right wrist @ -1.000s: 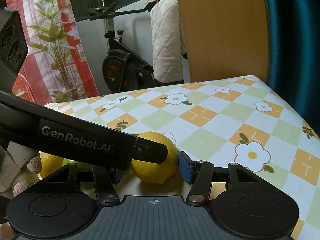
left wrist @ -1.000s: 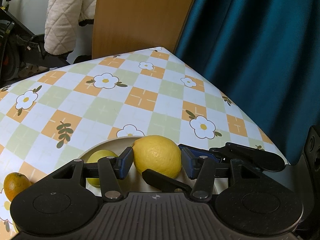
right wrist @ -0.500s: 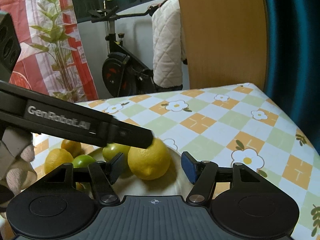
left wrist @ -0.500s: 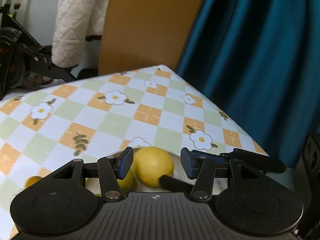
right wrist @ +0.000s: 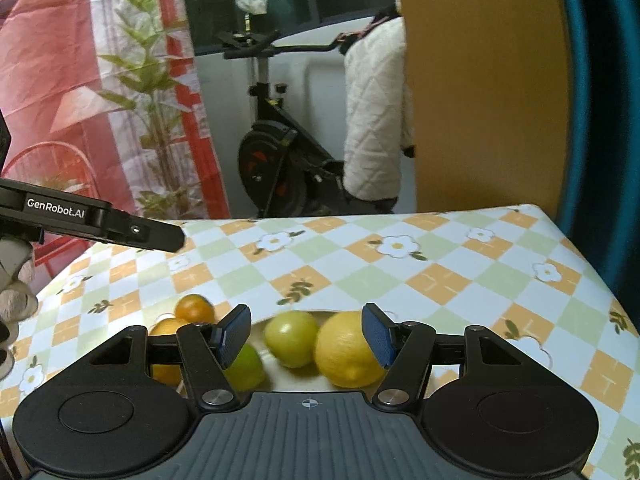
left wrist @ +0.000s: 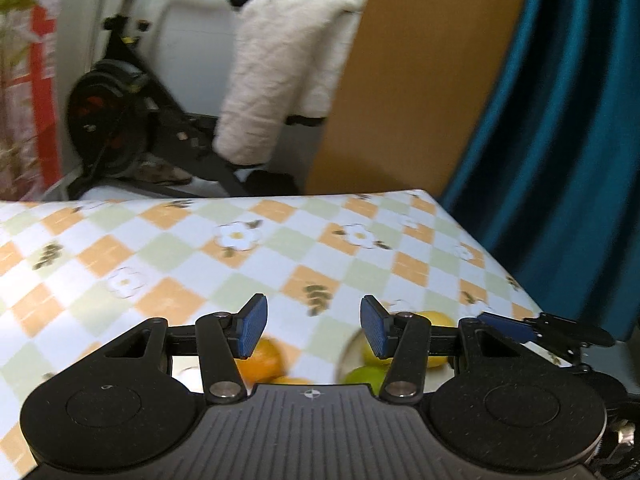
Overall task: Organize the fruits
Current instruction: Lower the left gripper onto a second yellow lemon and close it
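In the right wrist view a large yellow lemon (right wrist: 347, 350), a yellow-green fruit (right wrist: 291, 338) and a green lime (right wrist: 246, 368) lie on a pale plate (right wrist: 276, 376). Two oranges (right wrist: 195, 307) sit on the tablecloth left of the plate. My right gripper (right wrist: 308, 336) is open and empty, raised just behind the plate. My left gripper (left wrist: 310, 330) is open and empty above the cloth; in its view an orange (left wrist: 262, 362) shows under the left finger and the plate fruits (left wrist: 366, 374) under the right finger. The left gripper's arm (right wrist: 92, 224) shows at the left of the right wrist view.
The table has a checked flower tablecloth (right wrist: 400, 276); its right edge (right wrist: 592, 264) falls off by a teal curtain (left wrist: 560, 120). Beyond the far edge stand an exercise bike (right wrist: 276, 152), a white quilted coat (right wrist: 376, 120) and a wooden panel (right wrist: 480, 80).
Both grippers have drawn back and up from the lemon, which stays on the plate. The left gripper has swung leftward and away from the plate.
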Demonstrator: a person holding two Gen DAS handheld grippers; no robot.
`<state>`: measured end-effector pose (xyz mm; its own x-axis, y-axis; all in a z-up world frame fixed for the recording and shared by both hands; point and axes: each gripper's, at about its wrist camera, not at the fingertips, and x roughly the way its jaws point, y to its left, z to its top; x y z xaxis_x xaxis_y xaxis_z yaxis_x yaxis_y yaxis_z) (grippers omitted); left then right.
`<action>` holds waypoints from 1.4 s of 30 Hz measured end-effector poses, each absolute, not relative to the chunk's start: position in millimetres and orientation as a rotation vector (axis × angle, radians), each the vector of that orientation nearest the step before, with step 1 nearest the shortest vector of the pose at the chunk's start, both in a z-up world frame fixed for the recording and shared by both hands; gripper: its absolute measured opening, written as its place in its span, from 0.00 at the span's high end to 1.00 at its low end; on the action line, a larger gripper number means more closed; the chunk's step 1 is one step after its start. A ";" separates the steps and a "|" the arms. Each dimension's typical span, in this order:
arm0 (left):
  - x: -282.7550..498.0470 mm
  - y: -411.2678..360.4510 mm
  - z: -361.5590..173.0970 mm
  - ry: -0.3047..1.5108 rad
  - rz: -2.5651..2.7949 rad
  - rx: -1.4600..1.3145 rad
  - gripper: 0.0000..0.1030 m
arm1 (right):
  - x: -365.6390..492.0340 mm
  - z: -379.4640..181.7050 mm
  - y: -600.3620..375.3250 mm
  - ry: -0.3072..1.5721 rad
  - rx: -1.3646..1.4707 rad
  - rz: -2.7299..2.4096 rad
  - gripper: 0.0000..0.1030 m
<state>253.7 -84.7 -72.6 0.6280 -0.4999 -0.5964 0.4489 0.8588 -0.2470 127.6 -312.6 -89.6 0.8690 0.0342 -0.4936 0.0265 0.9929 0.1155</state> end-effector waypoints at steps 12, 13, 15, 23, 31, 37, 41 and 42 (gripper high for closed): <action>249.2 -51.3 -94.2 0.761 -0.536 -0.103 0.48 | 148.3 -96.8 -248.8 0.599 0.016 0.148 0.44; 249.4 -50.6 -96.5 0.767 -0.540 -0.106 0.48 | 151.0 -97.9 -243.7 0.609 0.005 0.161 0.44; 248.0 -47.8 -101.0 0.776 -0.548 -0.110 0.48 | 156.6 -99.9 -233.7 0.624 -0.019 0.185 0.44; 249.6 -41.5 -123.4 0.833 -0.608 -0.148 0.48 | 178.8 -108.7 -205.3 0.680 -0.084 0.241 0.45; 255.4 -44.1 -134.9 0.853 -0.645 -0.209 0.48 | 193.6 -119.1 -194.3 0.728 -0.110 0.236 0.45; 257.4 -49.7 -144.8 0.882 -0.659 -0.231 0.48 | 198.1 -124.8 -189.4 0.745 -0.120 0.229 0.45; 257.2 -51.3 -151.3 0.897 -0.659 -0.251 0.47 | 198.9 -126.7 -190.5 0.748 -0.116 0.225 0.46; 257.1 -51.2 -152.7 0.899 -0.661 -0.260 0.47 | 198.5 -127.2 -190.2 0.746 -0.120 0.222 0.47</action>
<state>257.1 -51.2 -152.7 0.4429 -0.6302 -0.6378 0.4209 0.7742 -0.4727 198.5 -190.2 -127.2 0.7122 0.1571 -0.6842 -0.2422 0.9698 -0.0294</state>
